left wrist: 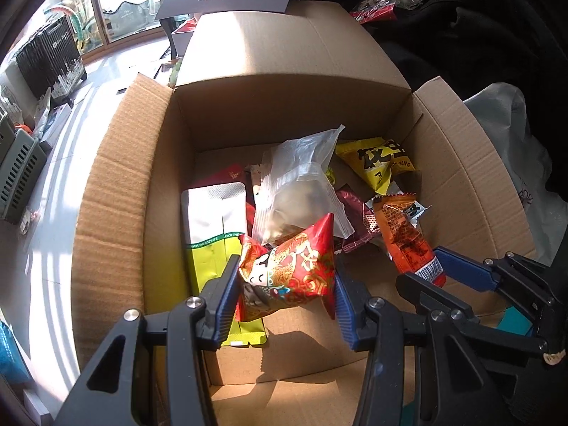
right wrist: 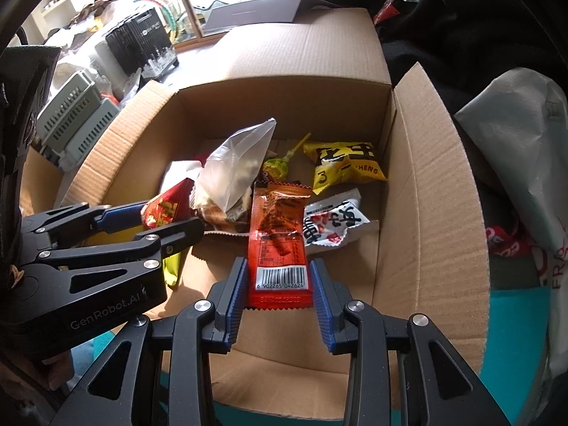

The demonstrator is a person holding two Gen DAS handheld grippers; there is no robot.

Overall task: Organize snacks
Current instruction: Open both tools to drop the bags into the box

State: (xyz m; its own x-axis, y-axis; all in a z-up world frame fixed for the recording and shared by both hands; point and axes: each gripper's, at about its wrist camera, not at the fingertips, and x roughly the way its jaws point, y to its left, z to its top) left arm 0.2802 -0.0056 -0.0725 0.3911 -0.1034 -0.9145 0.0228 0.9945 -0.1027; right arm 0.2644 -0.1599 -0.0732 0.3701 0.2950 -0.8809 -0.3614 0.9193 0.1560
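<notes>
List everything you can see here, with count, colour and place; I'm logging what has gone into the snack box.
cardboard box: 1, brown, flaps open, holds the snacks
red patterned packet: 1, red and gold, held over the box
orange packet: 1, orange-red with barcode, held over the box
clear bag: 1, see-through, box middle
yellow packet: 1, yellow and black, far right in box
white packet: 1, white with red and black, right in box
silver-green pouch: 1, left in box
lollipop: 1, green-yellow, box far side
suitcase: 1, black, on floor
left tool: 1, black and blue, gripping the red patterned packet
right tool: 1, black and blue, gripping the orange packet
</notes>
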